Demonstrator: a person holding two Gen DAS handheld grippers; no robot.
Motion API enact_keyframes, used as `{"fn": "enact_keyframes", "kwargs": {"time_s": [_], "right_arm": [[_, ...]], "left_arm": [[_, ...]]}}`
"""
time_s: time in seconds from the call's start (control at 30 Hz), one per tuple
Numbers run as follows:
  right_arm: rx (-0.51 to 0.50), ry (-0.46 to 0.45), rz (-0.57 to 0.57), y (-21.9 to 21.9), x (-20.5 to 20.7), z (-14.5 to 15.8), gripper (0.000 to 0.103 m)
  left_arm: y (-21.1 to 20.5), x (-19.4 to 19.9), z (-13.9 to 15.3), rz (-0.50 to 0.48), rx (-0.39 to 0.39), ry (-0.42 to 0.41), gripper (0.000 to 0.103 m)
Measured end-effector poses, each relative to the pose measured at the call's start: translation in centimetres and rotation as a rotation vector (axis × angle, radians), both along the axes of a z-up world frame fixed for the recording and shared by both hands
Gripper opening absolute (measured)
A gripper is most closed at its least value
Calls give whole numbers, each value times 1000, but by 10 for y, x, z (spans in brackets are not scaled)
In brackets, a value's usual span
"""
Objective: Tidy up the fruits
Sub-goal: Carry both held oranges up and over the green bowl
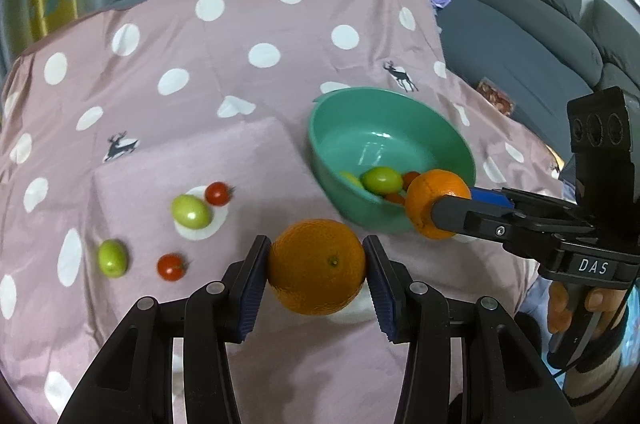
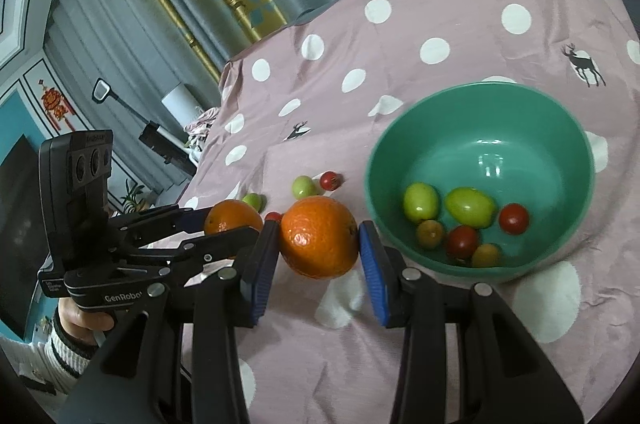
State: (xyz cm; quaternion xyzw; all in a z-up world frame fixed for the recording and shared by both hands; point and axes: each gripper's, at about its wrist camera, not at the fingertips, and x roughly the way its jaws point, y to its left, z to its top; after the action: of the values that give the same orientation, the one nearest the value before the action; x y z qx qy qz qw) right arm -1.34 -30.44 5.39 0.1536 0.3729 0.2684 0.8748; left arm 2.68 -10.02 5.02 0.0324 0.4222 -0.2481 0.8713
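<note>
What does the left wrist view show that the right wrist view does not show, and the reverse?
Only the left wrist view shows the grey sofa. Only the right wrist view shows the two small brownish fruits at the bowl's bottom, and a striped sleeve. Both views show the green bowl, the left gripper and the right gripper each holding an orange, and loose fruit on the dotted pink cloth.

Open polka-dot cloth (image 1: 240, 36) stretches far and left; loose green fruits (image 1: 191, 211) and cherry tomatoes (image 1: 172, 266) clutter the near left, green bowl (image 1: 320, 144) blocking right.
</note>
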Motion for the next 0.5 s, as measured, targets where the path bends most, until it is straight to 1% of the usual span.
{"fn": "enact_keyframes", "kwargs": {"time_s": [0.5], "right_arm": [[8, 13, -118, -47, 6, -11, 41]], "left_arm": [[-50, 19, 3, -98, -9, -21, 47]]}}
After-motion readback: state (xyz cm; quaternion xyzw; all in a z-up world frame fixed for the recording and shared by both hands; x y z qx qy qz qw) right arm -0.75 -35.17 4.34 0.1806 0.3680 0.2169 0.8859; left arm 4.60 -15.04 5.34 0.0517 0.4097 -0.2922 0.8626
